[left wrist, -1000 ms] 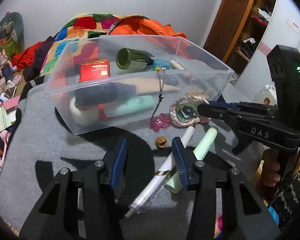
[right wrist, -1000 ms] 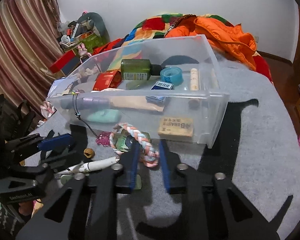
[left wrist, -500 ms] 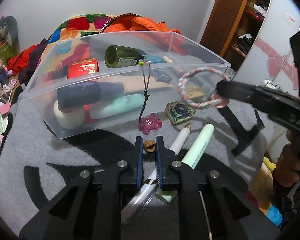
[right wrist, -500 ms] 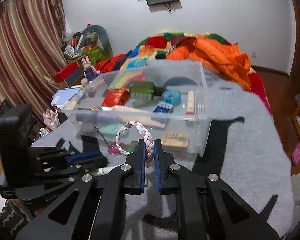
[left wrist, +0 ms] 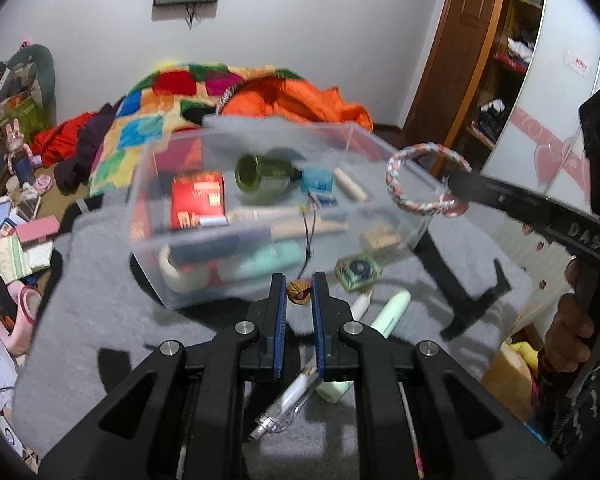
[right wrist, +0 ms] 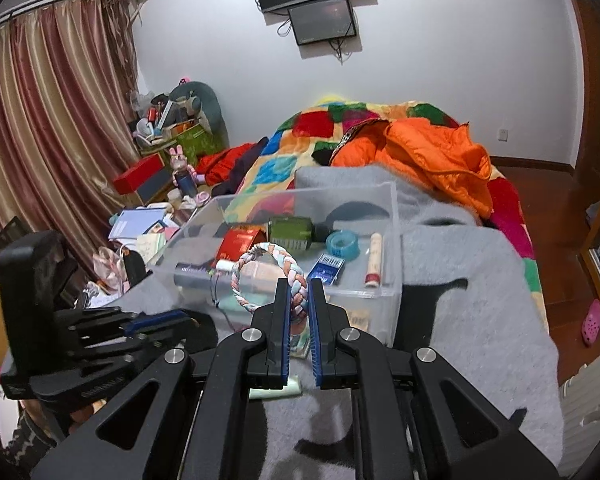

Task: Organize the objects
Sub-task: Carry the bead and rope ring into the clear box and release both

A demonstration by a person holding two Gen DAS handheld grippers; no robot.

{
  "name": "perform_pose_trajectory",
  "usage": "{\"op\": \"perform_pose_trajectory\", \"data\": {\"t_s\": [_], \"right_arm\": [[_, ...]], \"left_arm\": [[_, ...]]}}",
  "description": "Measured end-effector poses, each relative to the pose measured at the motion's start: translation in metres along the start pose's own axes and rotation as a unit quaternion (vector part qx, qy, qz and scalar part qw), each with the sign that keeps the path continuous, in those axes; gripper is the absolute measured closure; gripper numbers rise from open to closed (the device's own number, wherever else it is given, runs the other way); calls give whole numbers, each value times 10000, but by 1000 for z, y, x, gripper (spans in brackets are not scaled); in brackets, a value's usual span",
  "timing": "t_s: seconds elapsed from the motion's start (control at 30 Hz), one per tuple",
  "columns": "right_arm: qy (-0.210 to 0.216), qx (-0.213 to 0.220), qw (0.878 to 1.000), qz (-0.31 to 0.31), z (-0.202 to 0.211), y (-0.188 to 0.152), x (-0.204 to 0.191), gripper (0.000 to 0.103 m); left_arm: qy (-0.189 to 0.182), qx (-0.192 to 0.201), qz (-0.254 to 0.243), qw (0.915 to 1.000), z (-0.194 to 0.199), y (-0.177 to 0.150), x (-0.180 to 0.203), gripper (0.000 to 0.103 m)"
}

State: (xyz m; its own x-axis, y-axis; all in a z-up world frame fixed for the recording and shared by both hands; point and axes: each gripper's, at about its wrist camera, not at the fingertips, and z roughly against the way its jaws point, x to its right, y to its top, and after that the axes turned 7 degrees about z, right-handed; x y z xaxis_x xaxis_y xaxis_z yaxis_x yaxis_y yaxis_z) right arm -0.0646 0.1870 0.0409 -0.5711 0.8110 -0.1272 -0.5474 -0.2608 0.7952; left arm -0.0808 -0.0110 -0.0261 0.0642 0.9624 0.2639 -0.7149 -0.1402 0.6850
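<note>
A clear plastic bin [left wrist: 188,288] [right wrist: 394,216] sits on a grey blanket and holds a green bottle [left wrist: 260,174], a red box [left wrist: 198,200], a tape roll and other items. My left gripper [left wrist: 299,294] is shut on a small brown nut [left wrist: 298,292], lifted above the blanket in front of the bin. My right gripper [right wrist: 299,292] is shut on a braided pastel rope ring [right wrist: 260,276] and holds it in the air by the bin's near wall; the ring also shows in the left wrist view [left wrist: 424,184], over the bin's right end.
On the blanket in front of the bin lie a white pen [left wrist: 296,400], a mint green tube [left wrist: 388,312] and a small green patterned tin [left wrist: 358,270]. A cord with a beaded charm hangs over the bin's front wall [left wrist: 308,236]. A bed with orange and patchwork covers lies behind.
My left gripper closed on the nut and lifted it. My right gripper closed on the rope ring and raised it from the blanket up beside the bin.
</note>
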Motion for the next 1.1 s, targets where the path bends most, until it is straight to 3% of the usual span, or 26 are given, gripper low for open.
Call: {"op": "perform_pose_trajectory", "data": {"t_s": [0.27,0.53,0.83,1.1], "right_arm": [[-130,197,9997,39,1,19,6,96],[-206,218,9995,114,-13,33,4,96],[-217,0,9997,124,-40,37,7,96],[-231,-459,9986,94,-73,26,11,96]], "left_arm": [[23,446,123,9989,18,24,-5,92],[63,536,107,9985,12,45,-7,92],[71,457,173,9988,-6,58,-12,92],[121,90,305,9994,-38,58,-22,92]]}}
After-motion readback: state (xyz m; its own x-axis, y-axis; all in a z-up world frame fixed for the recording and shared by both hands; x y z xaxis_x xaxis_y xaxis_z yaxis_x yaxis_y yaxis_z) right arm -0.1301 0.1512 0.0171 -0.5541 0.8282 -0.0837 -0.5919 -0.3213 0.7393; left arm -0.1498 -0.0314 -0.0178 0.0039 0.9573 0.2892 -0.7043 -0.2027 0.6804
